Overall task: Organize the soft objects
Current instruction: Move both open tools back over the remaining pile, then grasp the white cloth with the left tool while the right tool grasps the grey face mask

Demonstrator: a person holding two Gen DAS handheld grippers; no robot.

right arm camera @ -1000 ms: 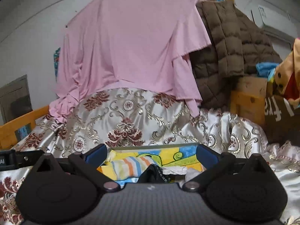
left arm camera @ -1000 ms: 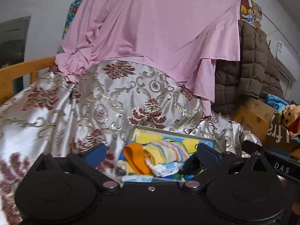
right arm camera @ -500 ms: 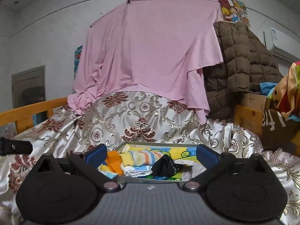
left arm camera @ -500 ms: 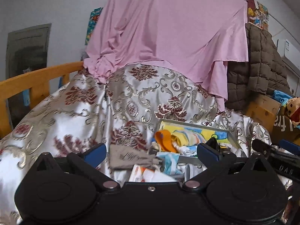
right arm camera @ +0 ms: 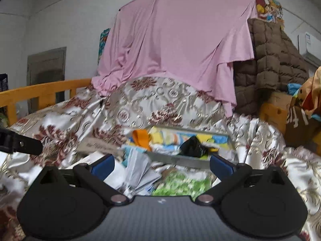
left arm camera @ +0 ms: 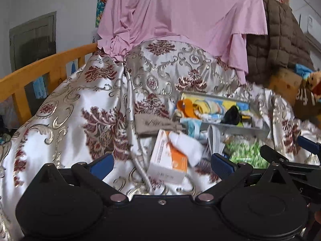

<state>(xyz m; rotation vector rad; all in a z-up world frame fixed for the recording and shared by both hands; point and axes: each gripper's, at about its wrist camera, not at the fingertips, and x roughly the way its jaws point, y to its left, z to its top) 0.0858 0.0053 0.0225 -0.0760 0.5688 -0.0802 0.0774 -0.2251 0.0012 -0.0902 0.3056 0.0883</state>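
Observation:
A shallow grey tray (left arm camera: pixel 236 129) lies on the patterned satin bedspread (left arm camera: pixel 84 108). It holds an orange cloth (left arm camera: pixel 185 108), a striped yellow cloth (left arm camera: pixel 210 105) and a black cloth (left arm camera: pixel 232 115). Before the tray lie a grey pouch (left arm camera: pixel 152 123), a white sock (left arm camera: pixel 186 145), a white-and-orange box (left arm camera: pixel 166 160) and a green-patterned piece (left arm camera: pixel 246 153). My left gripper (left arm camera: pixel 162 164) is open and empty, above the box. My right gripper (right arm camera: pixel 162 165) is open and empty, over white folded pieces (right arm camera: pixel 138 170) and the green-patterned piece (right arm camera: pixel 180 184), short of the tray (right arm camera: pixel 180 160).
A pink sheet (left arm camera: pixel 180 14) hangs behind the bed over a satin mound. A wooden bed rail (left arm camera: pixel 46 68) runs on the left. A brown quilted coat (right arm camera: pixel 268 60), cardboard boxes (right arm camera: pixel 272 110) and a plush toy (left arm camera: pixel 313 80) crowd the right side.
Both grippers have drawn back from the tray. The pouch, box, sock and green-patterned piece in front of it have come into view. Both stay open.

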